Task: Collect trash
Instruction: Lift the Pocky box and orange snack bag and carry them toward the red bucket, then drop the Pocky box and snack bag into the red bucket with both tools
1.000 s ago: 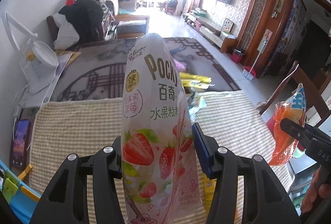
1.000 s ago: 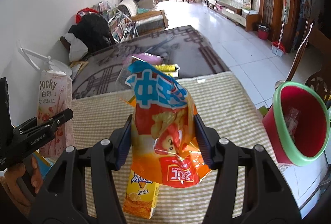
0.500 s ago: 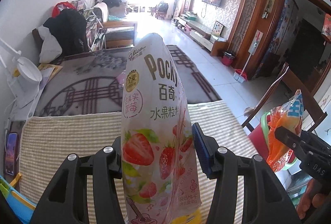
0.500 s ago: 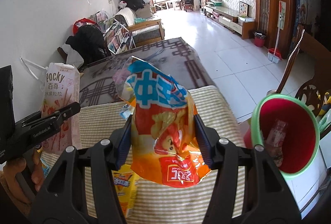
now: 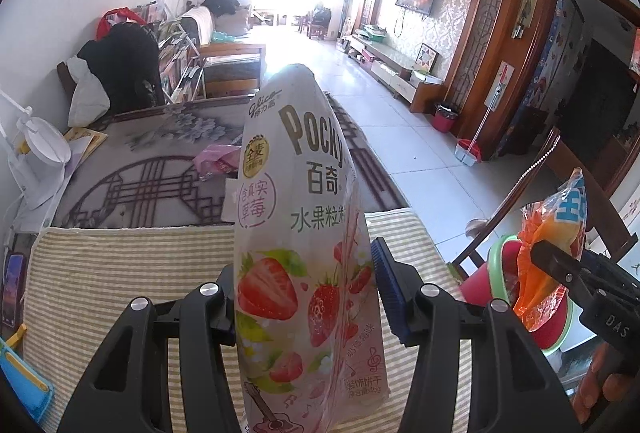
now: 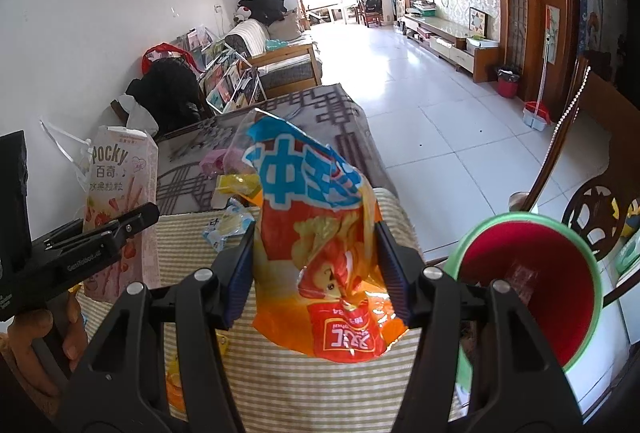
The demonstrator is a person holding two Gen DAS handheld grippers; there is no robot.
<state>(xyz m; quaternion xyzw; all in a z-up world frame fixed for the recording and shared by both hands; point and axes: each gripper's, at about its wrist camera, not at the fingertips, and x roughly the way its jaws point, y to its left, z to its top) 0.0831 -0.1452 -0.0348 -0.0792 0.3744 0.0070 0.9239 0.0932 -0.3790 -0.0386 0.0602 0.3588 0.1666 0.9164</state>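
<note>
While the striped worktop (image 6: 304,385) stretches below both views, the red bin with a green rim (image 6: 532,297) stands at its right edge, one wrapper visible inside. The left hand-held gripper (image 5: 304,297) pinches an upright pink Pocky bag (image 5: 296,233) above the cloth. The right hand-held gripper (image 6: 316,273) clamps a crumpled orange snack bag (image 6: 320,253) just left of the bin. More wrappers (image 6: 232,217) lie at the worktop's far edge.

We've got both wrist cams looking down the living room, close over the striped bench (image 5: 120,257), both catching the red bin (image 6: 532,285).
</note>
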